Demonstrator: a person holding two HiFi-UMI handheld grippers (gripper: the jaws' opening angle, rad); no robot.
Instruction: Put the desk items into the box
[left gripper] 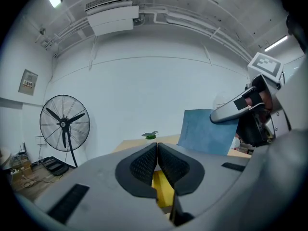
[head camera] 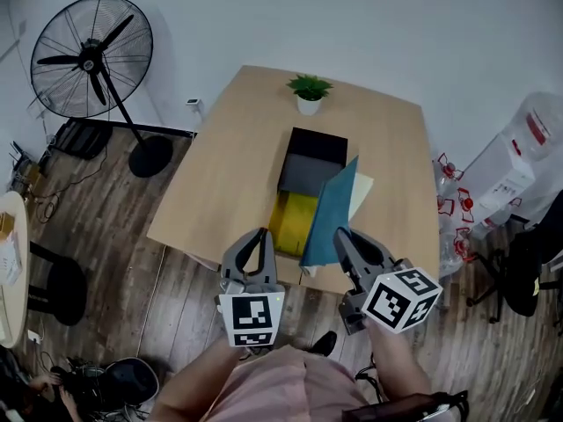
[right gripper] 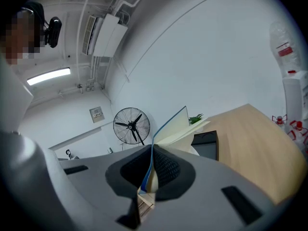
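Observation:
An open box (head camera: 304,170) lies in the middle of the wooden table (head camera: 233,167), dark inside at its far end. A yellow item (head camera: 292,221) fills its near end and shows past my left jaws (left gripper: 162,189). My right gripper (head camera: 342,234) is shut on the spine edge of a blue notebook (head camera: 332,211), which stands tilted over the box's right side with its pale pages fanned open (right gripper: 179,130). My left gripper (head camera: 258,234) hovers at the table's near edge, shut with nothing between its fingers. The blue cover (left gripper: 207,131) shows at the right of the left gripper view.
A small potted plant (head camera: 309,92) stands at the table's far edge. A floor fan (head camera: 91,57) is to the far left on the wooden floor. Chairs and a large water bottle (head camera: 528,148) crowd the right side.

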